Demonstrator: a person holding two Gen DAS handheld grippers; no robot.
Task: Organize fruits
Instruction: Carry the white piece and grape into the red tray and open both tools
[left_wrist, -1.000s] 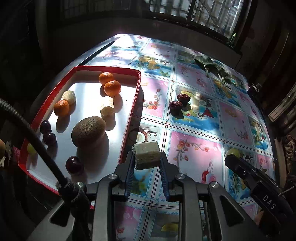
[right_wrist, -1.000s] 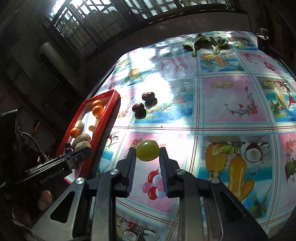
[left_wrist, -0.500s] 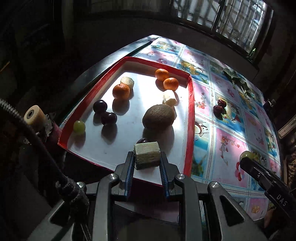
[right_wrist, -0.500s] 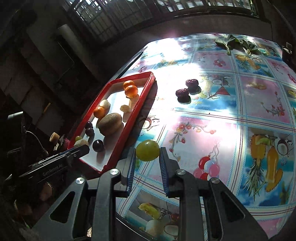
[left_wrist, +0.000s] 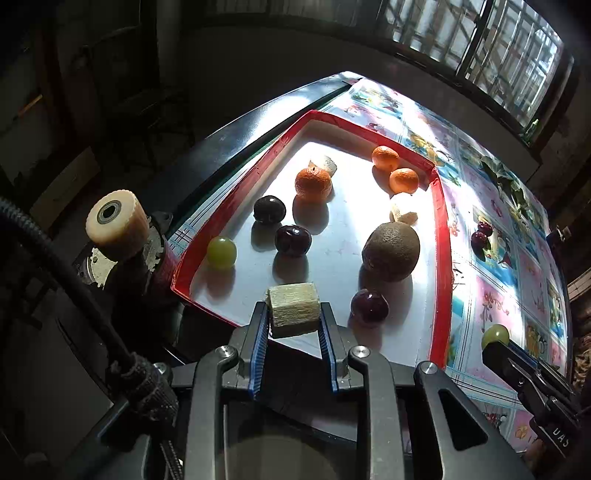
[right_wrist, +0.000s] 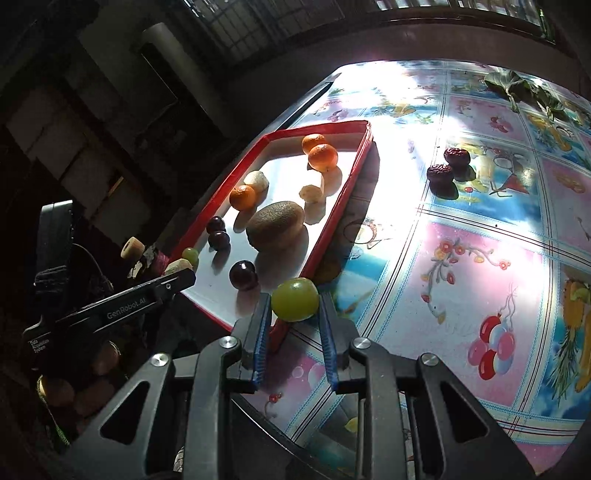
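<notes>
My left gripper (left_wrist: 293, 314) is shut on a pale banana chunk (left_wrist: 293, 308) and holds it over the near edge of the red-rimmed white tray (left_wrist: 441, 236). My right gripper (right_wrist: 294, 301) is shut on a green grape (right_wrist: 294, 299) over the tray's near right corner (right_wrist: 332, 221). In the tray lie a brown kiwi (left_wrist: 390, 252), three oranges (left_wrist: 313, 182), dark cherries (left_wrist: 293, 240), a green grape (left_wrist: 221, 252) and banana pieces (left_wrist: 403, 214). Two dark red dates (right_wrist: 439, 175) lie on the tablecloth right of the tray.
The table carries a colourful fruit-print cloth (right_wrist: 480, 277). Green leaves (right_wrist: 513, 86) lie at its far side. A cream-coloured roller (left_wrist: 117, 221) on a dark fixture stands just left of the tray. The table's left edge drops into a dark room.
Both grippers have moved left with their fruit: the left one from over the cloth to the tray's near edge, the right one up to the tray's near right corner.
</notes>
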